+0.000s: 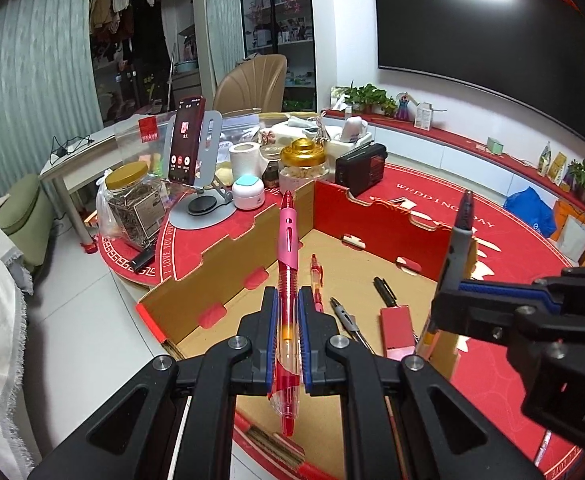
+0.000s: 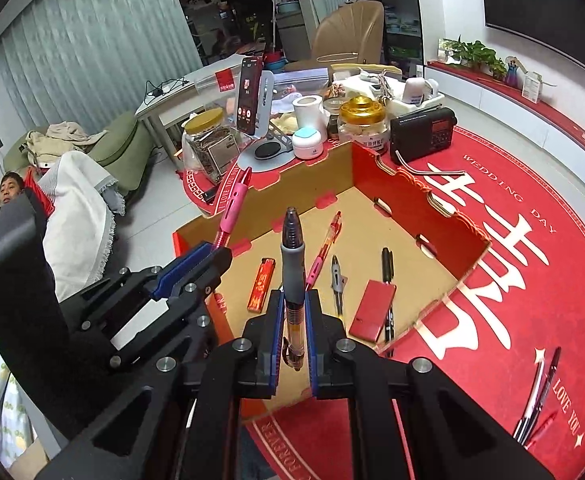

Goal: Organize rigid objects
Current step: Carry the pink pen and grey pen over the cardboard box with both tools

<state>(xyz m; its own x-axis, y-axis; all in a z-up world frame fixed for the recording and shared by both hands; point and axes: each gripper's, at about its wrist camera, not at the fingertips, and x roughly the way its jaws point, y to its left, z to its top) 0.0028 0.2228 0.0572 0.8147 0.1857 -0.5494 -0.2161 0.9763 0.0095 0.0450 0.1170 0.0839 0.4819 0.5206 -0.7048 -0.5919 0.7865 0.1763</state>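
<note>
My left gripper (image 1: 288,300) is shut on a pink and red pen (image 1: 287,240), held above the near left part of an open cardboard box (image 1: 228,248). My right gripper (image 2: 293,300) is shut on a grey and black pen (image 2: 292,256), held above the box's near edge. Each gripper shows in the other's view: the right one (image 1: 452,284) at the right, the left one (image 2: 212,252) at the left. In the box (image 2: 444,284) lie a pink pen (image 2: 324,248), a grey pen (image 2: 337,280), a black pen (image 2: 387,264), a red lighter (image 2: 261,285) and a red flat case (image 2: 373,310).
The box sits on a round red table (image 2: 512,280). Behind it stand a phone on a stand (image 2: 250,98), jars (image 2: 362,124), a white paper roll (image 2: 307,110) and a black radio (image 2: 422,134). More pens (image 2: 536,400) lie on the table at the right. A person (image 2: 8,194) sits at far left.
</note>
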